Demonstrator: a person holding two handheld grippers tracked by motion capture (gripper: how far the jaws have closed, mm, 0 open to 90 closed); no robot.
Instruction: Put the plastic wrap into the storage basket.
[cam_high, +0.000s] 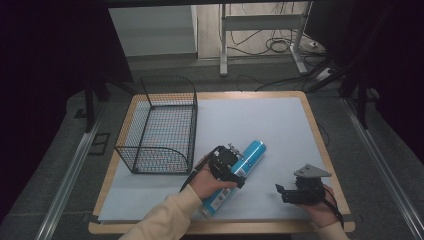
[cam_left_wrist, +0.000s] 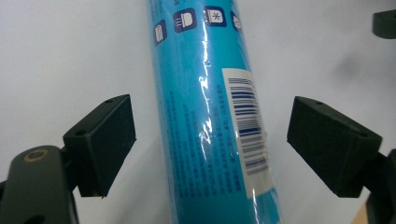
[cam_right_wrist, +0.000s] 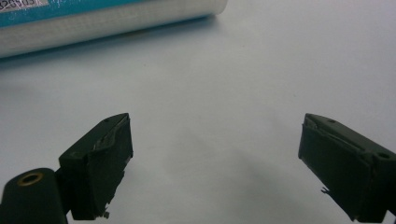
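Observation:
A long blue tube (cam_high: 252, 152) with a shiny wrapper and a barcode label lies diagonally on the white sheet (cam_high: 260, 120). My left gripper (cam_high: 227, 164) hovers over its middle. In the left gripper view the tube (cam_left_wrist: 201, 116) runs between the open jaws, with a gap on each side of it and the pads (cam_left_wrist: 109, 140) off the wrapper. My right gripper (cam_high: 285, 194) rests low at the sheet's front right, open and holding nothing. In the right gripper view its jaws (cam_right_wrist: 215, 149) frame bare sheet, and the tube's silver end (cam_right_wrist: 93, 18) lies farther off at the top left.
A black wire basket (cam_high: 157, 125) stands on the left part of the wooden table (cam_high: 320, 150), near the tube. Beyond the far edge are a desk frame (cam_high: 260, 35) and cables on the floor.

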